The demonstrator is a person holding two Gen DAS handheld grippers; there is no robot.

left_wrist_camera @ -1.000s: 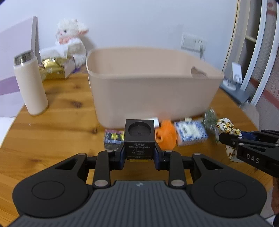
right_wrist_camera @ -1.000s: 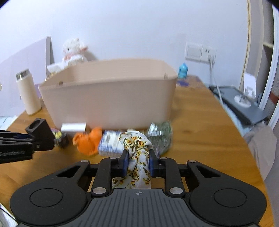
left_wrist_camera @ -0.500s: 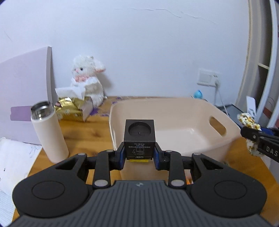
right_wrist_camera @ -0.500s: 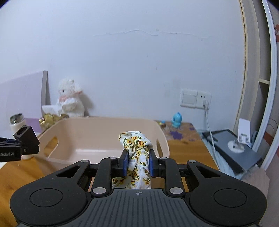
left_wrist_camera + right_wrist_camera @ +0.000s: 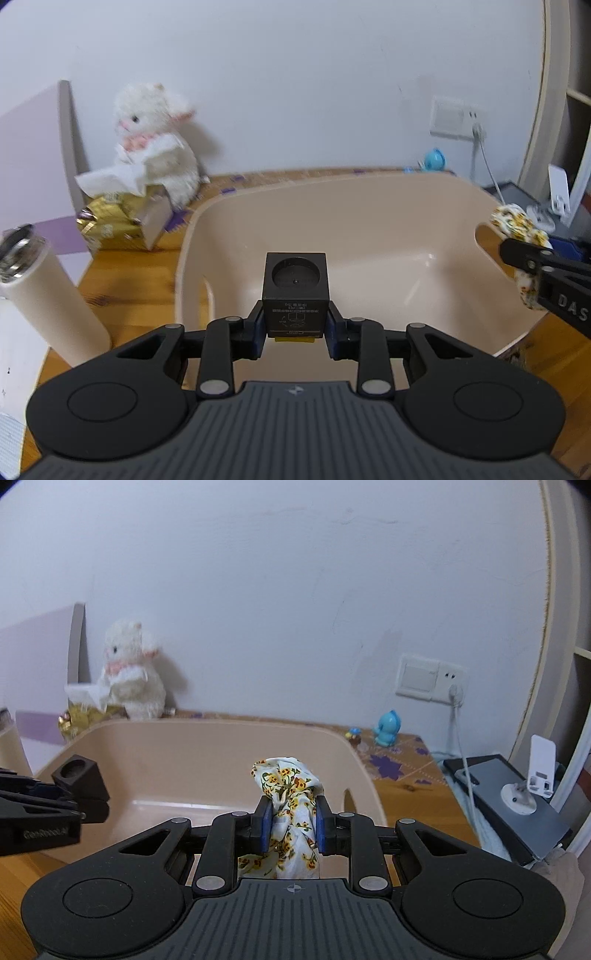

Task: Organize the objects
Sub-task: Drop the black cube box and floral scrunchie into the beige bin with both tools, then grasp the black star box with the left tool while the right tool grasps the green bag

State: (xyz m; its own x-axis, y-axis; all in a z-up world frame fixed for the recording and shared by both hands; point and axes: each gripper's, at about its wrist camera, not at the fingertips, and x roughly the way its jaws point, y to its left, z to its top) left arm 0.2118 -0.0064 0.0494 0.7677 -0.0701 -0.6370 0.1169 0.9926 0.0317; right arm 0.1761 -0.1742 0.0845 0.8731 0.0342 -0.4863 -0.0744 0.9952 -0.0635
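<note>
Step in hand: two items carried to bin [image 5: 369, 206], release pending. Left gripper [image 5: 295, 326] clamped on black cube [image 5: 295, 291], held centre frame above bin interior. Right gripper [image 5: 291, 827] clamped on floral cloth [image 5: 288, 786], centre frame, above near rim. Bin floor seen bare, room ample. Next move judged: both lowered past rim, jaws opened. Bottle [image 5: 48, 295] at left edge, bench [image 5: 125, 280] beside it; handle cutouts avoided.

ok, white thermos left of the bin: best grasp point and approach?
Grip the thermos mid-body, coming in level from the side. It stands upright beside the bin, and its cylindrical wall suits opposed fingers, unlike the metal cap. The left gripper must release the black cube first.
</note>
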